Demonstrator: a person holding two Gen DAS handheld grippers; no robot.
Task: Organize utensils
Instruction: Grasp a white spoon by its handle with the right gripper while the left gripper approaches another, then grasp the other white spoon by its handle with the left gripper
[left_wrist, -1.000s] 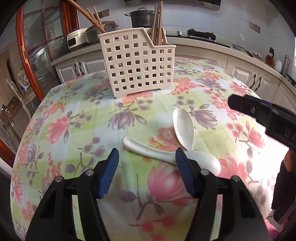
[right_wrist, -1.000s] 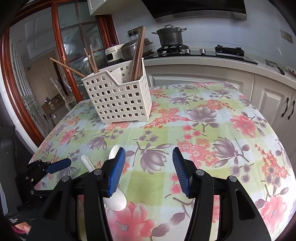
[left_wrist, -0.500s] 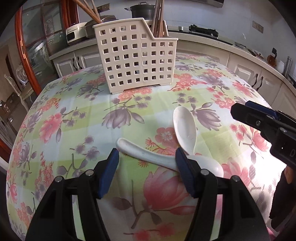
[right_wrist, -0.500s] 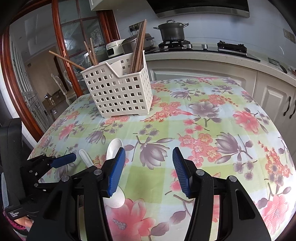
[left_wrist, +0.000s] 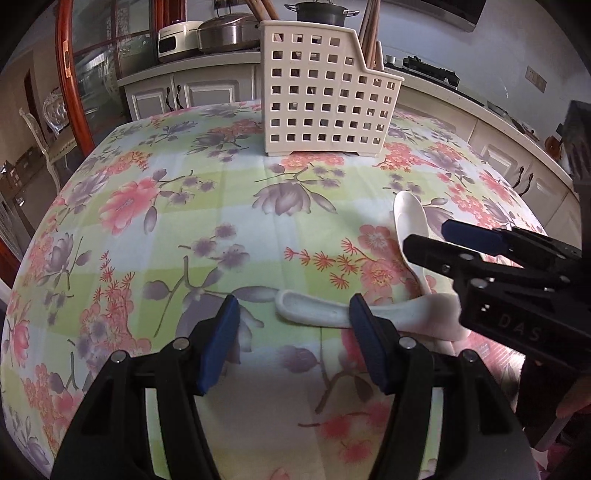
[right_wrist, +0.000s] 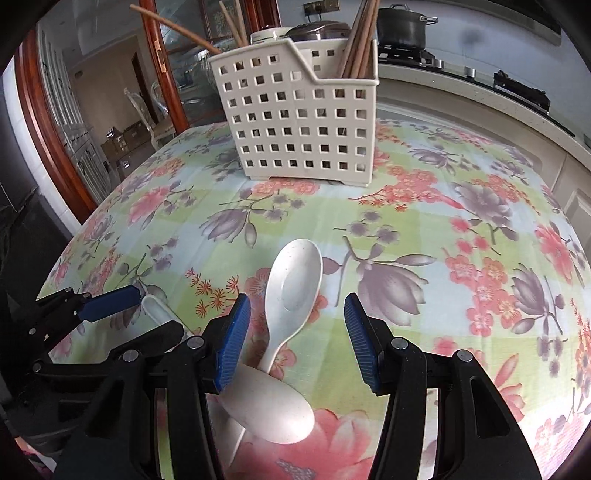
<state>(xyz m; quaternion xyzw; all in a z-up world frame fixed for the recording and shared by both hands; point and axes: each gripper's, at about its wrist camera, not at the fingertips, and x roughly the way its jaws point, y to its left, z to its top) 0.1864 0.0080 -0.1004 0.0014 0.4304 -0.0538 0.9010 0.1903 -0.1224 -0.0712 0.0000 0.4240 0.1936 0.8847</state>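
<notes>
On the left, the left claw (left_wrist: 293, 345) stands part open over the flowered bench (left_wrist: 184, 236) and holds nothing. The handle end of the crosswise spoon (left_wrist: 314, 313) lies just ahead of its tips, nearer its right finger. That spoon's long axis runs left to right across the claw's line, so the jaws, as they stand, would meet it along its length and not across it; I judge a roll of the wrist is needed before they close. Its bowl (right_wrist: 269, 400) lies further right, under the right claw.

The right claw (right_wrist: 297, 338) is likewise part open and empty. The lengthwise spoon (right_wrist: 293, 291) lies between its blue pads, bowl away and handle running back toward the claw, nearer the left pad without clearly touching it. Its axis follows the claw's line, so closing across the handle looks straightforward, and this is the nearer hand for it.

Where the two spoons cross is hidden behind the right claw's left finger; whether one handle rests on the other bowl cannot be told. Beyond both, the perforated cream basket (right_wrist: 299, 122) stands upright mid-bench with wooden chopsticks (right_wrist: 356, 40) in it. Its inner compartments cannot be made out.
</notes>
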